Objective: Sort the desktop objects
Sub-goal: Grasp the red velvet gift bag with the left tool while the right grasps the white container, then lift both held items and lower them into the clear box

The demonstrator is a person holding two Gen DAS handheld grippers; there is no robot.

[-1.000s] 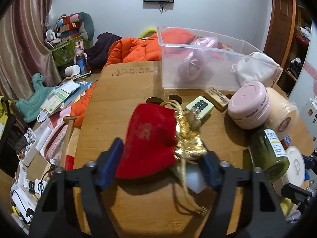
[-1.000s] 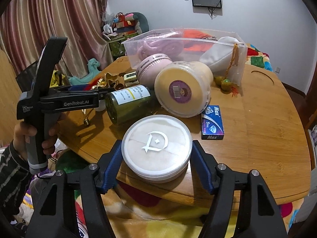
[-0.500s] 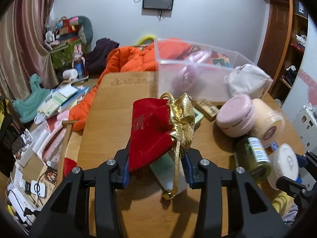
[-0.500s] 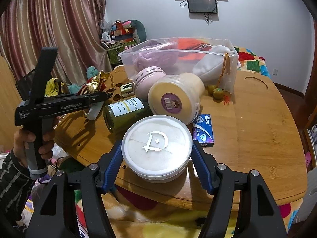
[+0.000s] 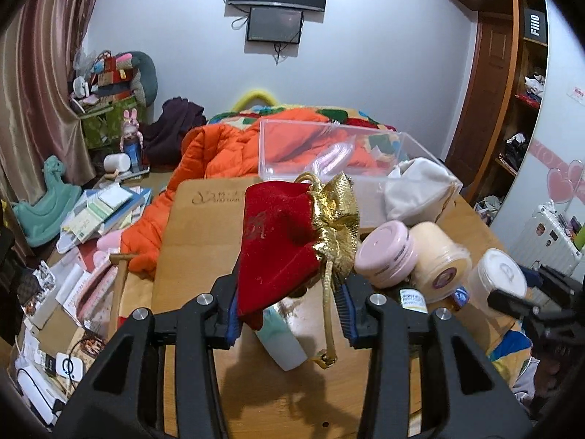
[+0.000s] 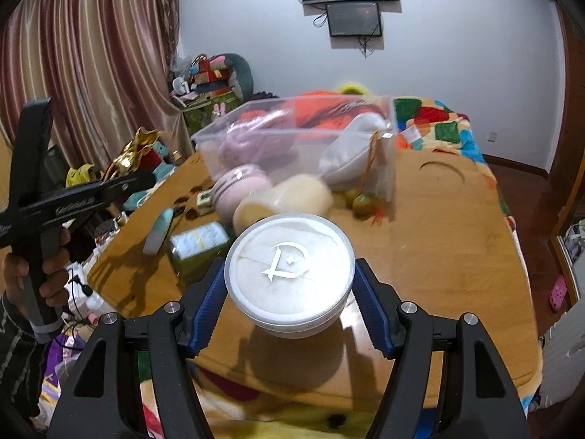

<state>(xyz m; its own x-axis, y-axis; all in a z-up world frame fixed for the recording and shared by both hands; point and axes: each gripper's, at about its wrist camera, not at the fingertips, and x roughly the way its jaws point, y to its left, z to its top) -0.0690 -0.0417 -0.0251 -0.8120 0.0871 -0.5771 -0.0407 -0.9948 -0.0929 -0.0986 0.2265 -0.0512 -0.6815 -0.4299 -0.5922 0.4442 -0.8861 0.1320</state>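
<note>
Carrying two items at once toward the clear bin (image 5: 329,153), the landmark for every place below.

Item 1, nearest, left view: left gripper (image 5: 289,311), jaws drawn in close on the lower body of a red velvet pouch (image 5: 278,252). The pouch stands clear of the wooden table (image 5: 204,226), short of the bin's near wall. Its gold ruffled neck (image 5: 336,216) flops sideways, and a gold cord (image 5: 329,318) dangles below the pads. Handling advice: the cloth is soft and could slip, so keep the squeeze firm, lift until the cord end clears the bin's rim, then release only over the open interior.

Item 2, nearest, right view: right gripper (image 6: 289,307), jaws about half spread and pressed on the sides of a round white jar (image 6: 289,278), held above the table edge, well short of the bin (image 6: 292,139). Handling advice: keep the lid level; rigid plastic can twist between the ridged pads.

Between hands and bin: a pink jar (image 5: 384,256) and a cream jar (image 5: 438,263), lying just before the bin's near wall.

View differences: only the right view shows the person's hand (image 6: 33,274) on the left tool, a green bottle (image 6: 197,245) and beads at the bin's corner. Only the left view shows floor clutter beside the table and the pouch's grip point.
</note>
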